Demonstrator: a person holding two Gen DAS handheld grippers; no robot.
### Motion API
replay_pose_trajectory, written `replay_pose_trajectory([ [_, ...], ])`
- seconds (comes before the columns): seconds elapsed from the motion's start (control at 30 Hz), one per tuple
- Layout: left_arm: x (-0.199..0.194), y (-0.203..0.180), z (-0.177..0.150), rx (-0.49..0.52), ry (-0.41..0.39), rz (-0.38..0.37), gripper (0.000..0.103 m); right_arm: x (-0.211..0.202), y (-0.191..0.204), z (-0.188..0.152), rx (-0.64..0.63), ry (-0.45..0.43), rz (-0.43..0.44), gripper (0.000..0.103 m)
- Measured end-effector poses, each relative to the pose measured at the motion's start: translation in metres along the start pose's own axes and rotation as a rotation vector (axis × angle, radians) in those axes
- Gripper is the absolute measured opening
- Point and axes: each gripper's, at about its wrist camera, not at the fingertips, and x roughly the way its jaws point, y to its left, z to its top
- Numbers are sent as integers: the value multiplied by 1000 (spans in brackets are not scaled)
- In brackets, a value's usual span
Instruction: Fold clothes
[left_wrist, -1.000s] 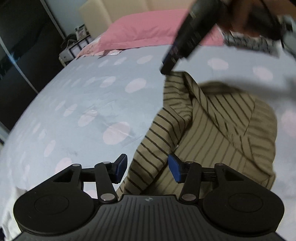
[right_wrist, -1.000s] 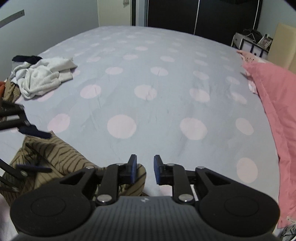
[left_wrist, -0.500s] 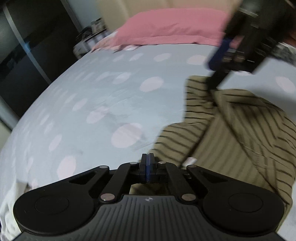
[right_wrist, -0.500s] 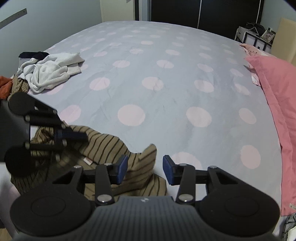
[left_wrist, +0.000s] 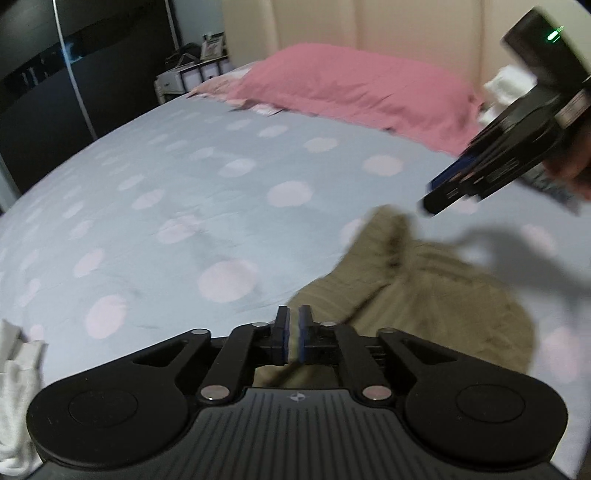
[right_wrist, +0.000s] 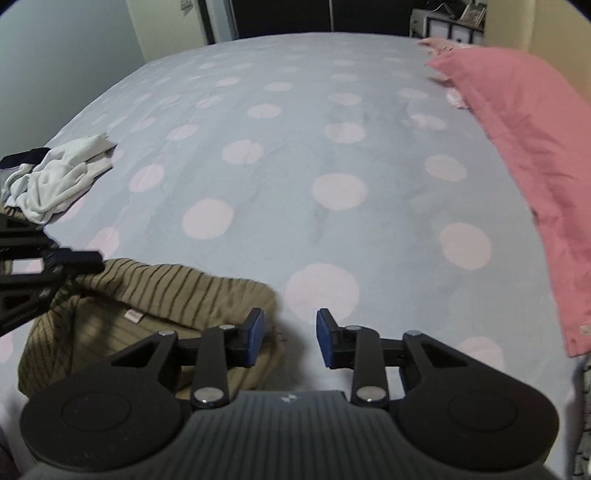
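Note:
An olive shirt with dark stripes (left_wrist: 436, 295) lies crumpled on the dotted bed sheet (left_wrist: 184, 206); it also shows in the right wrist view (right_wrist: 147, 310). My left gripper (left_wrist: 294, 334) is nearly shut at the shirt's near edge; a thin gap shows between the pads, and whether they pinch cloth is unclear. It appears at the left of the right wrist view (right_wrist: 79, 258). My right gripper (right_wrist: 290, 338) is open and empty above the shirt's right edge. It hovers over the shirt in the left wrist view (left_wrist: 443, 192).
A pink pillow (left_wrist: 354, 88) lies at the bed's head, also in the right wrist view (right_wrist: 524, 147). A white garment pile (right_wrist: 59, 177) sits at the far left of the bed. Dark wardrobe doors (left_wrist: 44, 92) and a nightstand (left_wrist: 192, 70) stand beyond the bed.
My left gripper shut at the shirt's edge and stayed shut. My right gripper opened wider and lifted off the shirt, whose raised corner dropped onto the sheet.

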Motion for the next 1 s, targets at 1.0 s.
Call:
replay_pose_trajectory([
  [1.0,-49,-8,-54,-16,115,129,34,-34,32,-70,111,117,268,5],
])
